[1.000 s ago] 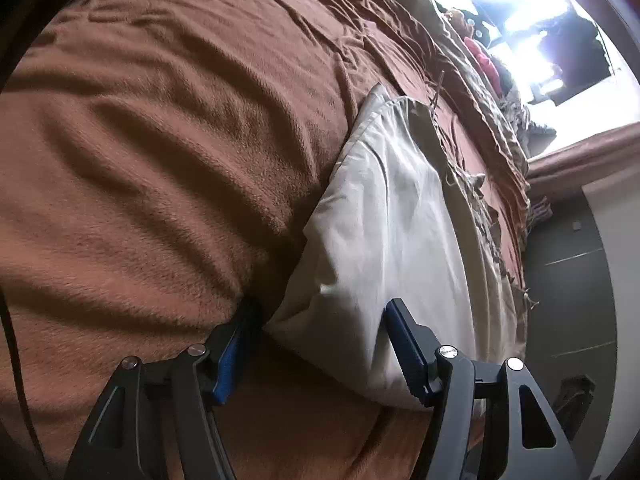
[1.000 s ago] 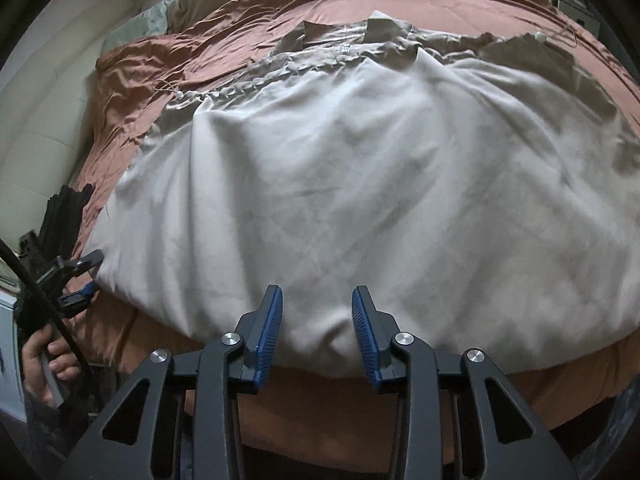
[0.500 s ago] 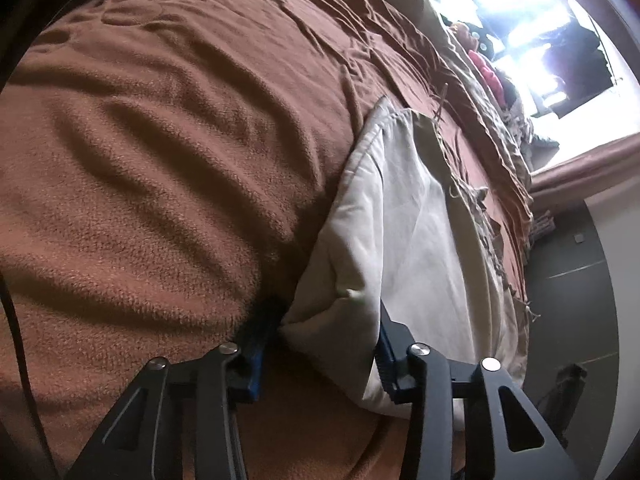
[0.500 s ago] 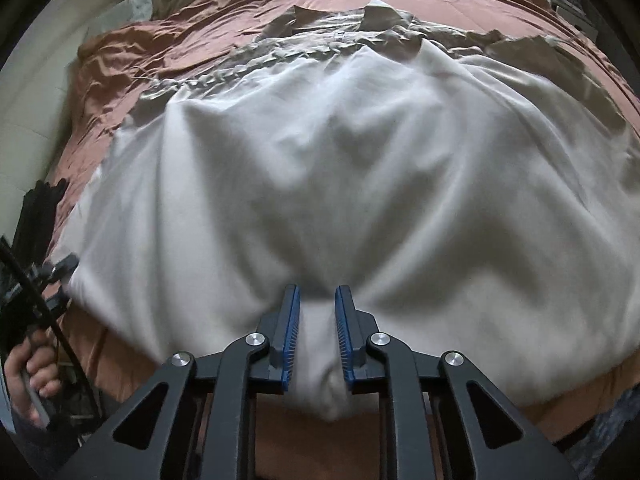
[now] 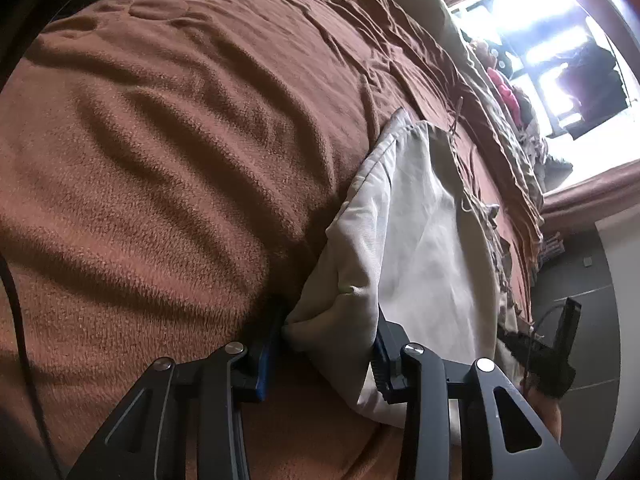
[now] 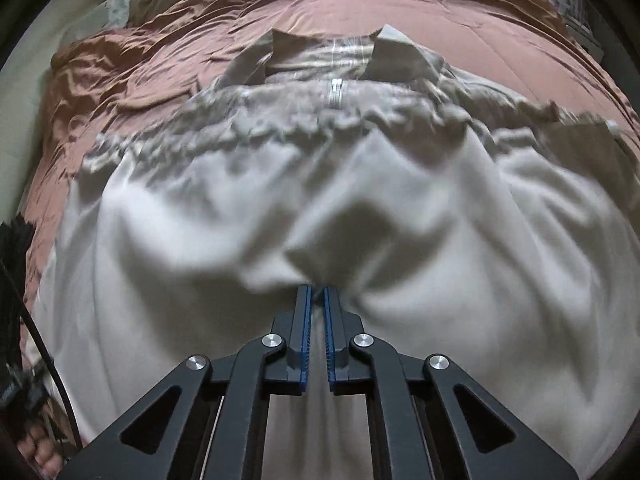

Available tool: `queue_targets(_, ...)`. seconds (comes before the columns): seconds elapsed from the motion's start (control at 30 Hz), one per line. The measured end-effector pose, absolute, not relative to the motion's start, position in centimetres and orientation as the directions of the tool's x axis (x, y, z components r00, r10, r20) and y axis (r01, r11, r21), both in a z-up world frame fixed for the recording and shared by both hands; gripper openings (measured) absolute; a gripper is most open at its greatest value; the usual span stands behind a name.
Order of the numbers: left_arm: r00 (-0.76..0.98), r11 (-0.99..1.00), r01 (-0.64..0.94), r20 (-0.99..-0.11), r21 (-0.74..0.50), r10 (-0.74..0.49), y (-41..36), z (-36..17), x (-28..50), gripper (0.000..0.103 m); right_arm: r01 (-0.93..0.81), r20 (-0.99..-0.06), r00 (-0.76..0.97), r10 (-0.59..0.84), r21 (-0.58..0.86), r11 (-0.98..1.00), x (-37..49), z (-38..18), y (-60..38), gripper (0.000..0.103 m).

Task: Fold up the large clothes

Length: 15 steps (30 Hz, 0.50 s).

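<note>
A large beige garment point(image 6: 224, 208) with a collar and zip at its far end lies spread on a brown bed cover point(image 6: 360, 12). My right gripper point(image 6: 316, 292) is shut on the garment's near hem and lifts the cloth into a bunch. In the left wrist view the garment's corner point(image 5: 416, 240) lies between the fingers of my left gripper point(image 5: 324, 332), which presses down on the brown cover point(image 5: 160, 160). Its jaws stand partly closed around a thick fold of the corner, and I cannot tell if they grip it.
A bright window point(image 5: 560, 40) and piled bedding lie beyond the bed's far end. Grey floor point(image 5: 588, 320) shows at the right of the bed. The other gripper's black handle point(image 5: 552, 356) shows low right. Pillows point(image 6: 120, 4) lie at the bed's far left.
My right gripper closed on the hem and raised it, bunching the cloth. My left gripper narrowed around the garment's corner and moved in closer.
</note>
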State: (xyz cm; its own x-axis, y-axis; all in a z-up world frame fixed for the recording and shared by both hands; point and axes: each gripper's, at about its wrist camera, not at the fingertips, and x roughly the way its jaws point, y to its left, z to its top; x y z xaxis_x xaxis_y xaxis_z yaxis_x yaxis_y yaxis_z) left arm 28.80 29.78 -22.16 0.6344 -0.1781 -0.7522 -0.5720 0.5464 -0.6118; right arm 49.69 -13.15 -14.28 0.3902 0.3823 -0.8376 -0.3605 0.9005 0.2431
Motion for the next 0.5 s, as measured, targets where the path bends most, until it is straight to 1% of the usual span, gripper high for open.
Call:
queue_targets(0.23, 0.637, 0.525, -0.587, -0.752, -0.616, -0.171, 29.6, -22.2, 28.8, 0.039, -0.337, -0.834, 0.400, 0.381, 0.252, 0.907, 55.1, -14.9, -12.1, 0.000)
queue_targets(0.33, 0.635, 0.526, -0.588, -0.753, -0.615, -0.170, 29.7, -22.3, 28.9, 0.039, -0.365, -0.837, 0.409, 0.363, 0.215, 0.906, 56.7, -15.2, -11.0, 0.000)
queue_targets(0.43, 0.636, 0.512, -0.595, -0.753, -0.619, -0.172, 29.8, -22.3, 28.9, 0.037, -0.368, -0.845, 0.375, 0.382, 0.243, 0.897, 57.8, -14.8, -10.9, 0.000)
queue_targets(0.5, 0.639, 0.506, -0.594, -0.749, -0.625, -0.175, 29.8, -22.1, 28.9, 0.034, -0.386, -0.841, 0.372, 0.392, 0.245, 0.890, 57.5, -14.2, -11.2, 0.000)
